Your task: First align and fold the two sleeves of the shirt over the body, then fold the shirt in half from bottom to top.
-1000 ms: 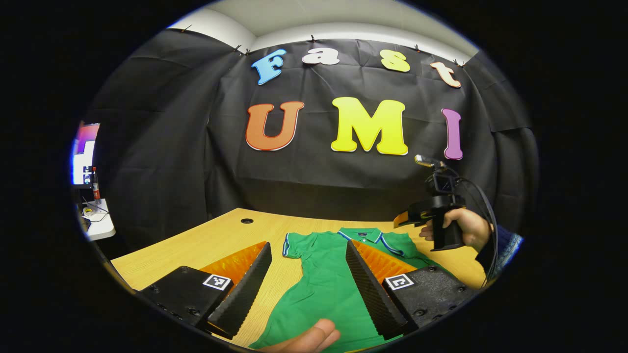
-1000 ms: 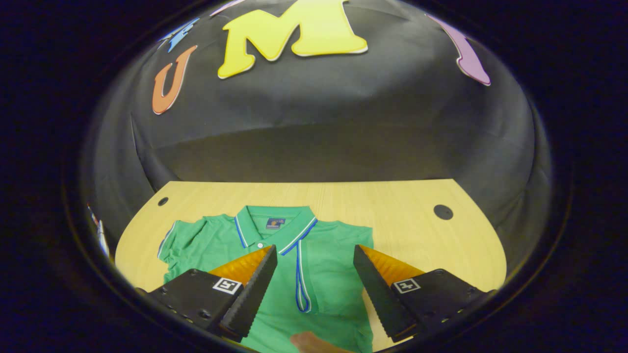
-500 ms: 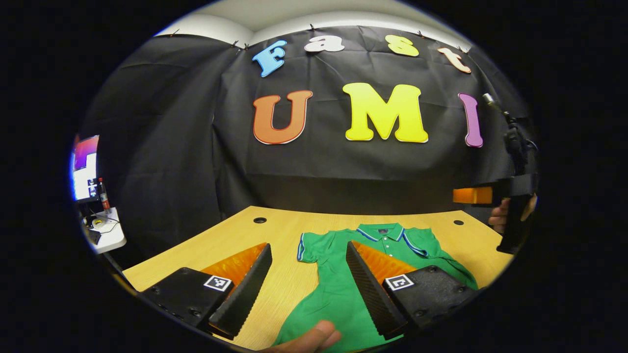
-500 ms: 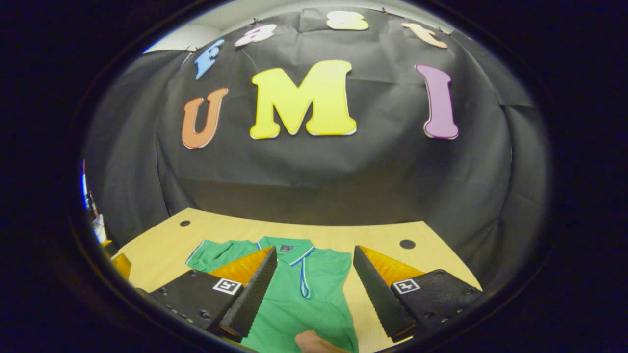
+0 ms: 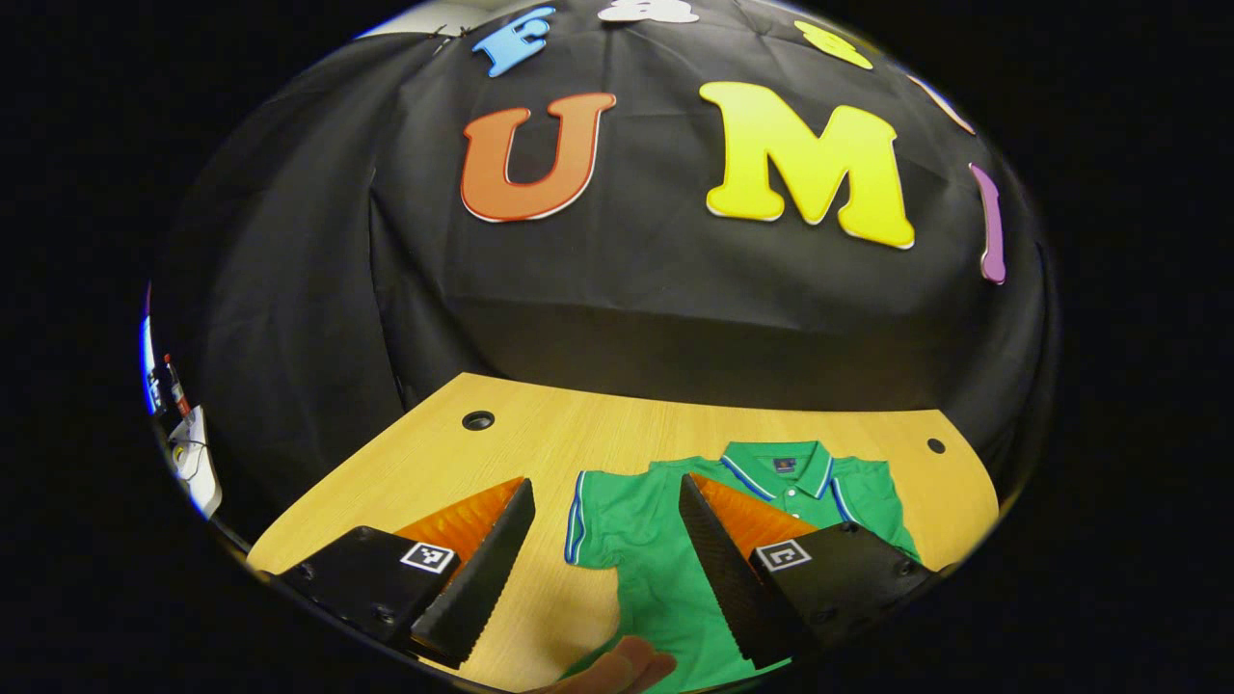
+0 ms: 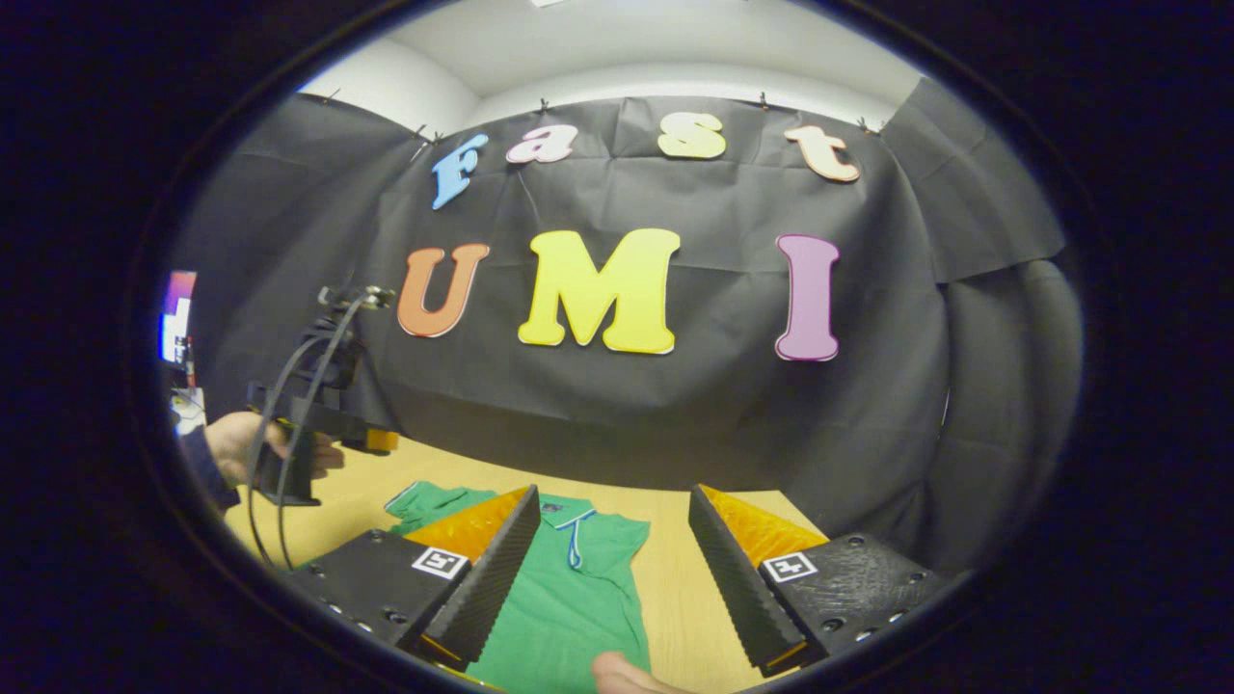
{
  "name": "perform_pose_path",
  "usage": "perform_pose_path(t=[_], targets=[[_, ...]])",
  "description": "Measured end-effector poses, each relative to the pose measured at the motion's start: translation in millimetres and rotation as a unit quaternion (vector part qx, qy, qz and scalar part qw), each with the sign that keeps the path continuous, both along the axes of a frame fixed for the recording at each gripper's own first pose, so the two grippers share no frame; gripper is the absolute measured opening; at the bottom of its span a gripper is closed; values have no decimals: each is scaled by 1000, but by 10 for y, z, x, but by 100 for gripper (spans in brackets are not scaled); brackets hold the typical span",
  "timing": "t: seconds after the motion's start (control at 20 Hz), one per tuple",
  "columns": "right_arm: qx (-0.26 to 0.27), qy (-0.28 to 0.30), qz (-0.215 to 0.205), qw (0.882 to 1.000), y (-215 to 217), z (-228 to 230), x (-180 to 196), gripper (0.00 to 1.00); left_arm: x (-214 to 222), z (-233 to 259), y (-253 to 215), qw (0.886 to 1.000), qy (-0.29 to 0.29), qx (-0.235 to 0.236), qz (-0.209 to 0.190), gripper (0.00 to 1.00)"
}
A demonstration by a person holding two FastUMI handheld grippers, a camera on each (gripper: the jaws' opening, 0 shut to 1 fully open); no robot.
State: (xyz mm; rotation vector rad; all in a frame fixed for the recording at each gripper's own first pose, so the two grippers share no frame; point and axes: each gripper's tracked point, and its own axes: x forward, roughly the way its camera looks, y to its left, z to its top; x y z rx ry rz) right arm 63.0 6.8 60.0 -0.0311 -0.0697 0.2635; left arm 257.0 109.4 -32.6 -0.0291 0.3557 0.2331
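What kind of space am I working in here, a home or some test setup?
Most likely a recording booth: black cloth wall behind a wooden table with cable holes, one green polo shirt laid out, and a monitor off to the side.

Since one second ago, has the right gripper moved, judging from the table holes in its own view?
Yes. The right gripper has pulled back and tilted upward: the green shirt and table sit lower and smaller, its holes have dropped out, and the ceiling appears above the black cloth.

The right tool (image 6: 609, 569) is now lifted and drawn back from the shirt (image 6: 569, 598), so its view takes in the far wall and the left tool (image 6: 371, 440) held above the bench (image 6: 675, 588). The left view tilts down, and the right tool and hand are gone from it.
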Motion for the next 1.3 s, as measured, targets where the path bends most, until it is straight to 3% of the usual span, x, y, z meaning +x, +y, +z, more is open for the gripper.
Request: perform_pose_path(t=[0.15, 0.25, 0.3, 0.4, 0.6, 0.7, 0.85, 0.95, 1.0, 1.05, 1.1, 1.2, 1.3], targets=[[26, 9, -3, 1000, -204, -184, -138, 95, 324, -409, 61, 996, 75, -41, -4, 96], [43, 31, 17, 998, -229, -406, -231, 97, 354, -645, 180, 988, 131, -74, 17, 94], [47, 44, 32, 997, -223, -516, -260, 97, 369, -774, 241, 986, 151, -72, 20, 99], [43, 58, 42, 997, -281, -648, -253, 96, 402, -933, 365, 983, 177, -45, 20, 92], [44, 67, 36, 996, -327, -799, -154, 92, 495, -1217, 290, 978, 199, -55, 14, 83], [41, 77, 34, 996, -347, -887, -109, 96, 522, -1331, 348, 976, 212, -47, 17, 68], [32, 79, 29, 996, -359, -945, -91, 96, 580, -1461, 338, 975, 216, -57, 9, 64], [33, 84, 31, 995, -335, -970, -90, 96, 501, -1571, 309, 969, 239, -66, 12, 41], [36, 88, 34, 995, -310, -992, -101, 93, 563, -1565, 338, 972, 229, -61, 11, 37], [37, 90, 36, 995, -296, -999, -99, 96, 562, -1562, 356, 971, 233, -52, 14, 36], [36, 90, 35, 995, -310, -1016, -97, 96, 548, -1570, 390, 970, 238, -41, 18, 25], [34, 92, 30, 995, -310, -1043, -66, 96, 567, -1567, 408, 971, 237, -31, 22, 13], [34, 94, 27, 995, -306, -1068, -67, 96, 545, -1547, 393, 970, 241, -26, 25, 8]])
